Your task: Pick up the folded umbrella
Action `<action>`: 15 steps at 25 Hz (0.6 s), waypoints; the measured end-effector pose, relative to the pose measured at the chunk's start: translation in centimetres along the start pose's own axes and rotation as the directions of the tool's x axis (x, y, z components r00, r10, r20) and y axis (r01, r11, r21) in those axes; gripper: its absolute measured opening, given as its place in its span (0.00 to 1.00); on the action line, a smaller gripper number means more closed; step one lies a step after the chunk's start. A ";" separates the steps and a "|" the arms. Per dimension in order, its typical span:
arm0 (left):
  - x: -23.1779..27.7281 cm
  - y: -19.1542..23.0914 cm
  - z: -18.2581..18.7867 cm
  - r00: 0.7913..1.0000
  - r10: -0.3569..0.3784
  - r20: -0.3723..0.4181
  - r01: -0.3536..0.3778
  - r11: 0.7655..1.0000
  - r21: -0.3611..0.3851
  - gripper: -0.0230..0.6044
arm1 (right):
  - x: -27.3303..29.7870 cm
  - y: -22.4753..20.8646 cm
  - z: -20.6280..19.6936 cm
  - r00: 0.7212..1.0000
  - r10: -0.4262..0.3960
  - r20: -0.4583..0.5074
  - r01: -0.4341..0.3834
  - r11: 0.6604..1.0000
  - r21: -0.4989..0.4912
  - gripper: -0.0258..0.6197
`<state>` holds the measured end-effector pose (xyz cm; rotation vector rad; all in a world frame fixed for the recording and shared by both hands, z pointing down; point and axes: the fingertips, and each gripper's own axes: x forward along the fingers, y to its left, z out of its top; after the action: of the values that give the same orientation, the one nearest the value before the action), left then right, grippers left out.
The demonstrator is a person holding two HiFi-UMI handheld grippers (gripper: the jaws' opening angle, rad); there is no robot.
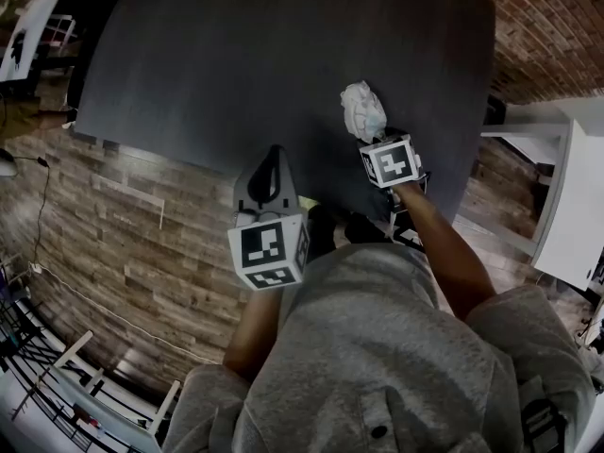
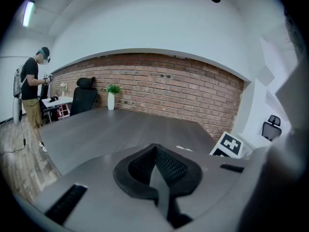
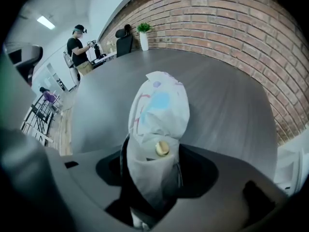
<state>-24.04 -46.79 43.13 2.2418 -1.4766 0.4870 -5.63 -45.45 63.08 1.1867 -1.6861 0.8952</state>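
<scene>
Right hand-held gripper (image 3: 152,166) clamps the white folded fabric umbrella (image 3: 159,105) near the front edge of the dark grey desk (image 1: 236,55). The left hand-held gripper (image 2: 156,154) is closed and empty, with broad desktop beyond.

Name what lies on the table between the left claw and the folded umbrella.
Nothing. In the head view, only bare dark tabletop separates the left claw from the folded umbrella.
</scene>
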 end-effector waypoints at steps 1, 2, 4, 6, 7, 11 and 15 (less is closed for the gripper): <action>0.0 0.0 0.0 1.000 -0.001 -0.001 0.001 1.000 -0.002 0.06 | -0.1 -0.1 0.0 1.000 0.017 0.002 -0.017 1.000 0.012 0.44; -0.1 0.0 0.0 1.000 -0.001 0.001 0.001 1.000 -0.003 0.06 | -0.2 -0.2 0.0 0.999 0.034 0.007 -0.034 0.999 0.027 0.43; -0.2 0.0 0.1 1.000 0.001 0.009 -0.001 1.000 -0.002 0.06 | -0.5 -0.6 0.0 0.998 0.055 0.019 -0.056 0.997 0.059 0.43; -0.3 -0.2 0.1 1.000 0.005 0.016 -0.005 1.000 0.003 0.06 | -1.0 -1.1 -0.2 0.997 0.065 0.034 -0.068 0.995 0.079 0.43; -0.3 -0.3 0.1 1.000 0.004 0.017 -0.004 1.000 0.005 0.06 | -1.3 -1.3 -0.3 0.997 0.071 0.043 -0.075 0.994 0.084 0.43; -0.4 -1.7 0.0 1.000 -0.010 0.020 0.010 1.000 0.011 0.06 | -2.5 -1.6 -0.5 0.989 0.113 0.092 -0.121 0.989 0.087 0.43; -0.6 -3.7 -0.1 1.000 -0.026 0.016 0.026 1.000 0.011 0.06 | -4.3 -2.1 -0.2 0.970 0.156 0.188 -0.171 0.983 0.071 0.43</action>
<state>-20.86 -44.94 42.39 2.2754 -1.4536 0.4714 -2.86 -44.47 59.30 1.2310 -1.9320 0.9938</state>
